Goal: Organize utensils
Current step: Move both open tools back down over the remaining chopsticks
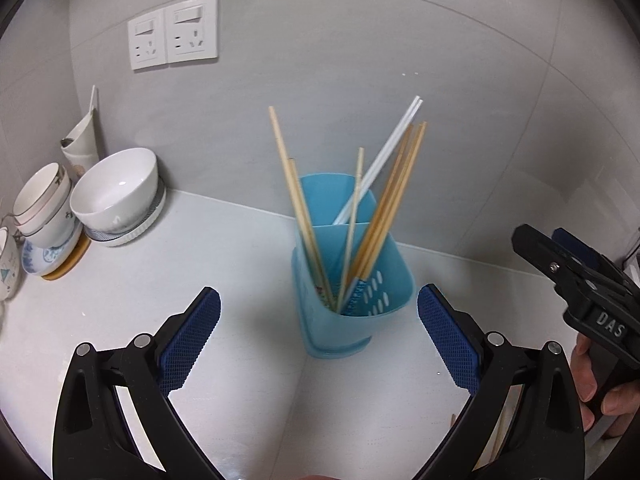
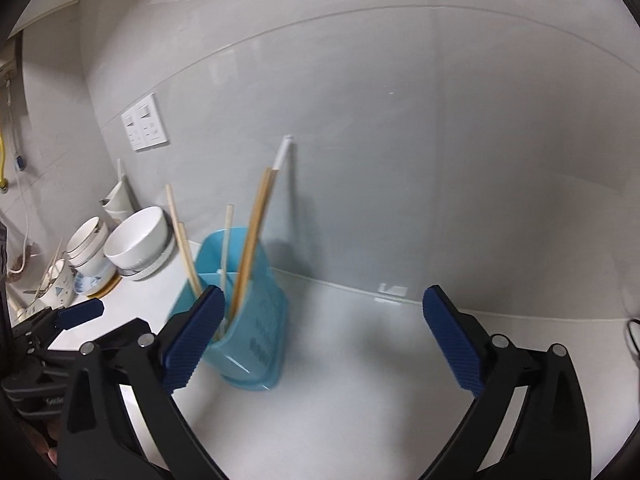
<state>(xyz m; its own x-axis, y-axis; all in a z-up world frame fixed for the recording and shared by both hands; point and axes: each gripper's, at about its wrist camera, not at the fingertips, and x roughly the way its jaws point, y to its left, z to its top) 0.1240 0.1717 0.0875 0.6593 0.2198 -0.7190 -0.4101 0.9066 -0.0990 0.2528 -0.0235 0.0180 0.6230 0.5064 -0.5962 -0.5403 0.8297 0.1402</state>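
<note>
Chopsticks (image 1: 384, 208) are standing tips-down in the blue holder (image 1: 352, 320), fanning upward, ahead of both gaping, empty tongs (image 1: 319, 332) (image 2: 323, 332); bare surface (image 2: 360, 400) is lying beneath.

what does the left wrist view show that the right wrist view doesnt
Only the left wrist view: the slotted holes inside the blue holder, and loose chopsticks at the bottom right edge.
Only the right wrist view: yellow and blue items hanging on the far left wall.
Both: blue holder with chopsticks, white bowl, wall sockets, both grippers open and empty.
</note>
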